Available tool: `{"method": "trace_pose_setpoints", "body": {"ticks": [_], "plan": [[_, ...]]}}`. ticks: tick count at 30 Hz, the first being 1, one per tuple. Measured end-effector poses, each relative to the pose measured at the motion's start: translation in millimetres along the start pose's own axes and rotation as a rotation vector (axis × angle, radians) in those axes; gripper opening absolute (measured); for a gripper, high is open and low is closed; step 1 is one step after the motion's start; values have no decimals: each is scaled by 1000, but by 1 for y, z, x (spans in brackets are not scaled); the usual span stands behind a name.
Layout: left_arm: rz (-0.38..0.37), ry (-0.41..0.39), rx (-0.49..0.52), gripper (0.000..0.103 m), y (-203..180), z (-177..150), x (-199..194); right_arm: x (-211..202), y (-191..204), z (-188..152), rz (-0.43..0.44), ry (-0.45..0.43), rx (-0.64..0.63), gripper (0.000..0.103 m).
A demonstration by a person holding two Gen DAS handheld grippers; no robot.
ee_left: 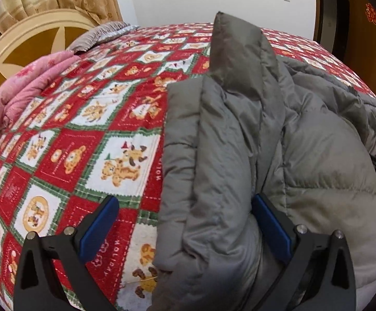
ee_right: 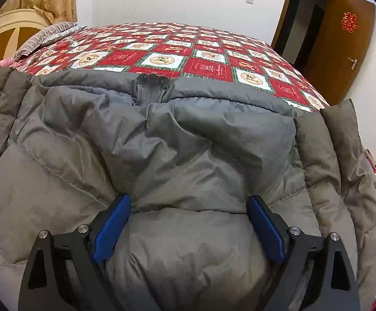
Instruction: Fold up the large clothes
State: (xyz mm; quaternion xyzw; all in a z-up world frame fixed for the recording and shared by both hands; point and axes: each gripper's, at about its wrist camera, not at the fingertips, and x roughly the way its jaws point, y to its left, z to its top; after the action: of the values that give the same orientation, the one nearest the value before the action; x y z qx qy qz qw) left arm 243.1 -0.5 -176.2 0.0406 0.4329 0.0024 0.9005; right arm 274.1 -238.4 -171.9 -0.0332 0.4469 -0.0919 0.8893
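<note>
A grey puffer jacket [ee_left: 239,142] lies on a bed with a red, teddy-bear patterned bedspread [ee_left: 97,129]. One padded flap stands up at its far end. My left gripper [ee_left: 185,207] is open wide at the jacket's left edge. Its right pad [ee_left: 271,225] is tucked against a fold, and its left pad [ee_left: 99,223] hangs over the bedspread. In the right wrist view the jacket [ee_right: 188,155] fills the frame, its zip [ee_right: 150,88] at the far edge. My right gripper [ee_right: 189,207] is open wide, with both pads resting on the puffy fabric that bulges between them.
A folded pink quilt [ee_left: 27,85] and a grey striped pillow [ee_left: 102,33] lie by the cream headboard [ee_left: 19,46] at the left. A brown door [ee_right: 343,46] stands open at the back right. Bare bedspread [ee_right: 208,54] stretches beyond the jacket.
</note>
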Motion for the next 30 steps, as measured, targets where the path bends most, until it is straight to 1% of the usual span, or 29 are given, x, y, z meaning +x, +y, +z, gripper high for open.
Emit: {"method": "trace_pose_setpoints", "body": {"ticks": [3,5,8,10,12,15,17,19,20,21,23,25,26,27,28,30], "plan": [[-45,24,-31,103,6,-2,3,-33,-4,-18,1,-33,-1,92],[-74,33,-55,103,10,-5,3,-58,-5,-36,11,-63,-3,92],[-75,22,-58,103,8,-7,2,-86,-5,-68,20,-93,-4,92],[-62,16,-44,103,5,-8,0,-85,-3,-83,6,-95,-6,92],[-56,13,-29,103,1,-8,-1,-79,-2,-94,-4,-117,-10,92],[-71,16,-24,103,1,-10,-2,-71,-1,-101,-10,-122,2,93],[-95,25,-32,103,3,-12,-3,-67,5,-102,-32,-127,-15,93],[-123,15,-23,96,2,-14,-5,-67,7,-104,-44,-138,-19,93],[-137,10,-14,89,1,-14,-7,-66,7,-105,-46,-145,-19,93],[-152,-1,0,80,-2,-15,-9,-66,7,-105,-44,-148,-17,93],[-170,-20,29,68,-10,-18,-15,-66,7,-106,-38,-152,-11,93],[-163,-36,42,61,-15,-19,-18,-66,7,-107,-37,-152,-10,93],[-169,-42,53,53,-17,-20,-20,-66,7,-108,-37,-154,-10,93],[-196,-44,66,39,-20,-20,-22,-66,6,-108,-37,-155,-11,93],[-202,-49,76,35,-22,-20,-24,-68,6,-108,-36,-156,-11,93],[-182,-75,111,21,-28,-22,-31,-69,4,-109,-35,-158,-10,93]]}}
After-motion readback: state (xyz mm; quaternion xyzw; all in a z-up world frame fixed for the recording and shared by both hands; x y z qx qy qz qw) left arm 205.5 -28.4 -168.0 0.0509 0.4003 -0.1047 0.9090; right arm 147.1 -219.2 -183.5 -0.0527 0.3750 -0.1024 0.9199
